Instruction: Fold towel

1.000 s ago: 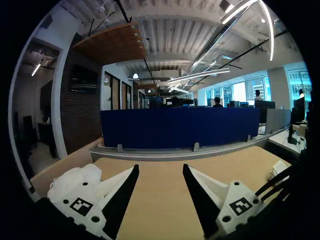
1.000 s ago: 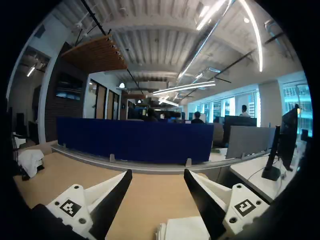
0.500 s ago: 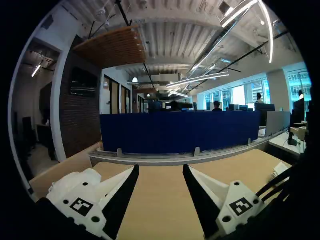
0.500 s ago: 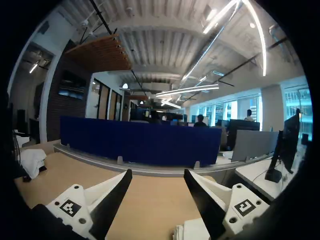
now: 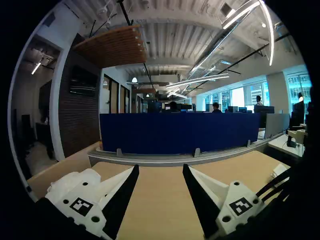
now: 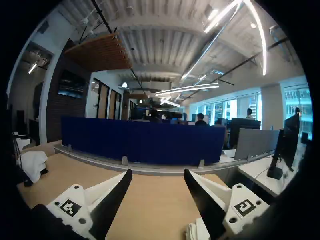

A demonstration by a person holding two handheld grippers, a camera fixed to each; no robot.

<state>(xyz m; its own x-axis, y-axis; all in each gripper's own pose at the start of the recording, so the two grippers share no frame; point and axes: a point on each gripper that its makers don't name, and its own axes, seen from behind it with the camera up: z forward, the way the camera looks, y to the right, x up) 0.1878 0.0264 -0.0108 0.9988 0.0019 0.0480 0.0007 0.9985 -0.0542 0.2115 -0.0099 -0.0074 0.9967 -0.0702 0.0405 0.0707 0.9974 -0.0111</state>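
In the left gripper view my left gripper [image 5: 159,176] is open above a light wooden table [image 5: 160,200], nothing between its fingers. A crumpled white towel [image 5: 66,182] lies at the table's left edge, partly hidden behind the left finger. In the right gripper view my right gripper [image 6: 157,180] is open over the same kind of tabletop [image 6: 152,204]. A stack of folded white towels [image 6: 196,232] peeks out at the bottom, beside the right finger. A bunched white towel [image 6: 32,166] sits far left on the table.
A blue divider panel [image 5: 176,132] on a grey rail runs along the table's far edge. At the right stand other desks with a monitor [image 6: 286,148]. A small white object [image 5: 280,169] and black cables [image 5: 276,186] lie at the table's right side. People sit in the far background.
Both views have tilted slightly upward. The crumpled towel has slid lower behind the left finger, and the folded stack has moved right and down toward the bottom edge of the right gripper view.
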